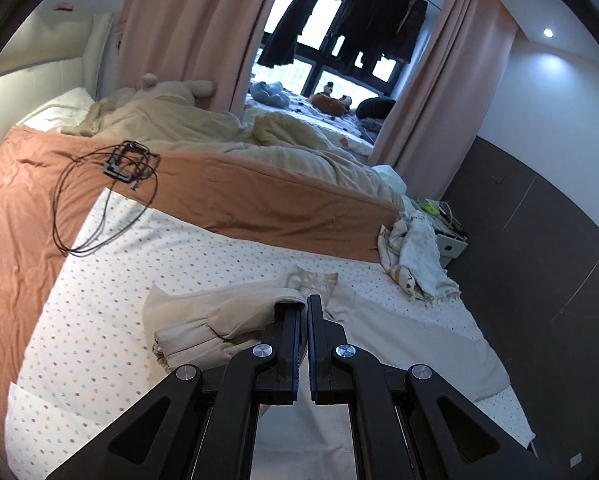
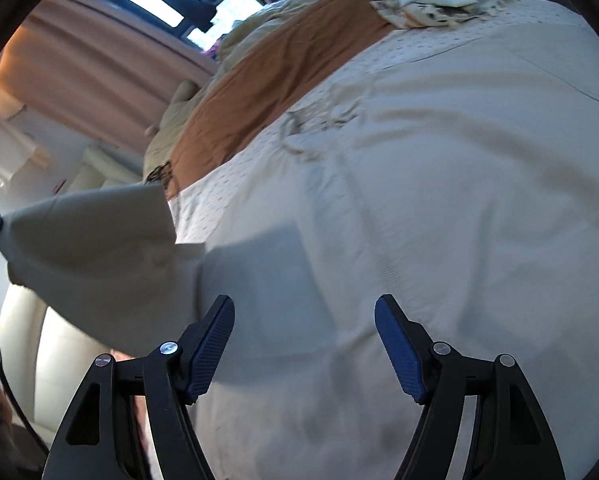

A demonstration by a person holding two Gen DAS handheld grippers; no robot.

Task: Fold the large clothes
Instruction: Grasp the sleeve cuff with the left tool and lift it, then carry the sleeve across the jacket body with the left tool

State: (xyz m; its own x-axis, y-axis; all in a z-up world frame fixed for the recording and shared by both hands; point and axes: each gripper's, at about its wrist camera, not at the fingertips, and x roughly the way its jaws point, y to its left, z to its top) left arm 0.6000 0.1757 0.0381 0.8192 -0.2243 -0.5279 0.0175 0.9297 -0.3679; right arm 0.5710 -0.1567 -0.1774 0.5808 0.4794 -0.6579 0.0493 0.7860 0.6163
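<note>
On the dotted bedsheet [image 1: 111, 280] lies a beige sweatshirt [image 1: 399, 344]; the left gripper [image 1: 304, 304] is clamped on its ribbed sleeve cuff [image 1: 235, 320], lifting it. The right gripper [image 2: 304, 322] hovers over the sweatshirt's body, jaws spread wide, holding nothing.

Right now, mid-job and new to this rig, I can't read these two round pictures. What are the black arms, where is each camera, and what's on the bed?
The black arms are hand-held two-finger grippers, each with a fisheye camera looking along its fingers. In the left wrist view, the left gripper is shut, seemingly pinching a fold of the beige garment, which lies on the dotted sheet of the bed. In the right wrist view, the right gripper is open just above that garment, holding nothing. Also on the bed are an orange blanket, a black cable coil and a crumpled cloth.
</note>
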